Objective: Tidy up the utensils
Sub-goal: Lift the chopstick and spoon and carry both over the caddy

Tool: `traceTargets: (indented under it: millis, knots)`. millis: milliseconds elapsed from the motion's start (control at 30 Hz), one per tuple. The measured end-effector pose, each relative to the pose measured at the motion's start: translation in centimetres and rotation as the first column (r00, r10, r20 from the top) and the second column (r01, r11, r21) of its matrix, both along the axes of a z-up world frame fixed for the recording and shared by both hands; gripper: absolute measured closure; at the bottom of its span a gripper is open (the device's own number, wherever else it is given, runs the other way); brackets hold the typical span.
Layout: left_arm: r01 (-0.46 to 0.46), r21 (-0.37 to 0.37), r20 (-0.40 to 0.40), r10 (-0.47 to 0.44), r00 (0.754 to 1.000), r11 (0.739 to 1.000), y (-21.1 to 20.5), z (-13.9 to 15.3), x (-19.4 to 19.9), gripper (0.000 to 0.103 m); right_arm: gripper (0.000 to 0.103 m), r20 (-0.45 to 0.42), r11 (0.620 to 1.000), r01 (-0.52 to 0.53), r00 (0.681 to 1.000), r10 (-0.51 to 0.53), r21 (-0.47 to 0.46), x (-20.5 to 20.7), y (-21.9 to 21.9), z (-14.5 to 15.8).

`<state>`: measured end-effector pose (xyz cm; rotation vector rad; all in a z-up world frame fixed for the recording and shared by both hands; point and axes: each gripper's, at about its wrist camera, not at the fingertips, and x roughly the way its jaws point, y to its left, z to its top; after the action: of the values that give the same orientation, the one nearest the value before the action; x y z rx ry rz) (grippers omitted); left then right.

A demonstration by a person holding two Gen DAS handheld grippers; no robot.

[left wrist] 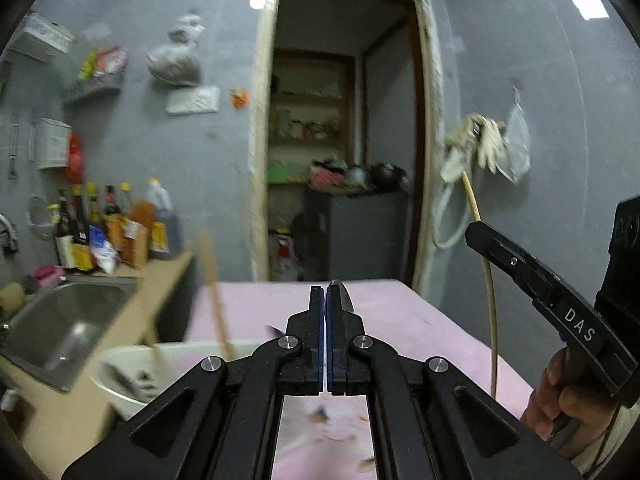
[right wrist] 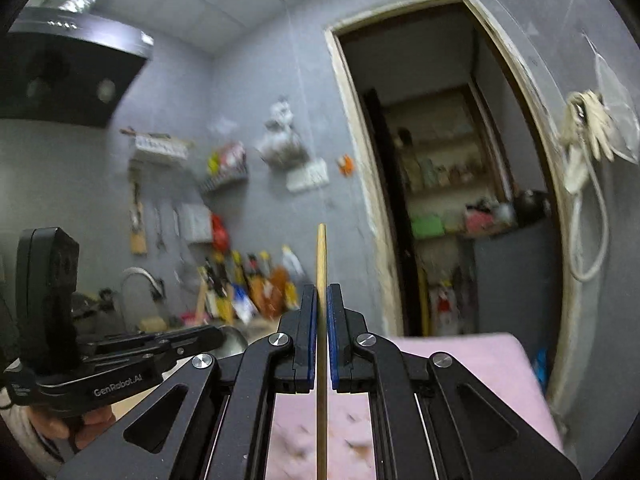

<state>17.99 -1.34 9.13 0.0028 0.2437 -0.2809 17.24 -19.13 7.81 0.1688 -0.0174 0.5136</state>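
Observation:
My left gripper is shut on a dark metal utensil whose rounded tip pokes out past the right finger, held above the pink table. My right gripper is shut on a single wooden chopstick that stands upright through the jaws; it also shows in the left wrist view, held by the right gripper at the right. A white bowl at the table's left edge holds wooden chopsticks and dark utensils, blurred.
A steel sink is set in the wooden counter to the left, with sauce bottles behind it. An open doorway lies ahead. Gloves and a bag hang on the right wall. A range hood hangs upper left.

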Motion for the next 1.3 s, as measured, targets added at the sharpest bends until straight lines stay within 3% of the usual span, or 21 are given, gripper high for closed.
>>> traceTargets:
  millis: [300, 500, 700, 833, 1067, 1300]
  knots:
    - [-0.211, -0.088, 0.079, 0.218, 0.973, 0.973, 9.0, 3.8, -1.6, 0.103, 0.100, 0.116, 0.979, -0.142, 0.985, 0.125, 0.145, 2.2, 5.3, 3.3]
    - [-0.394, -0.081, 0.112, 0.402, 0.909, 0.915, 13.4, 4.1, -1.9, 0.103, 0.100, 0.148, 0.961, -0.170, 0.979, 0.140, 0.220, 4.3, 8.7, 3.5]
    - [-0.529, -0.073, 0.122, 0.534, 0.836, 0.845, 15.5, 2.1, -0.8, 0.103, 0.100, 0.164, 0.977, -0.107, 0.984, 0.077, 0.184, 5.1, 11.2, 2.3]
    - [-0.571, -0.053, 0.126, 0.573, 0.810, 0.819, 15.6, 0.7, 0.5, 0.103, 0.100, 0.166, 0.986, -0.069, 0.985, 0.043, 0.149, 5.8, 12.4, 1.7]
    - [-0.577, 0.014, 0.118, 0.572, 0.812, 0.816, 14.8, -1.9, 1.8, 0.103, 0.100, 0.169, 0.997, -0.031, 0.985, 0.018, 0.075, 6.4, 13.6, 0.3]
    - [-0.529, 0.027, 0.057, 0.527, 0.848, 0.848, 14.6, -3.5, 2.5, 0.103, 0.100, 0.142, 0.999, -0.030, 0.989, 0.027, 0.013, 6.5, 14.1, -0.9]
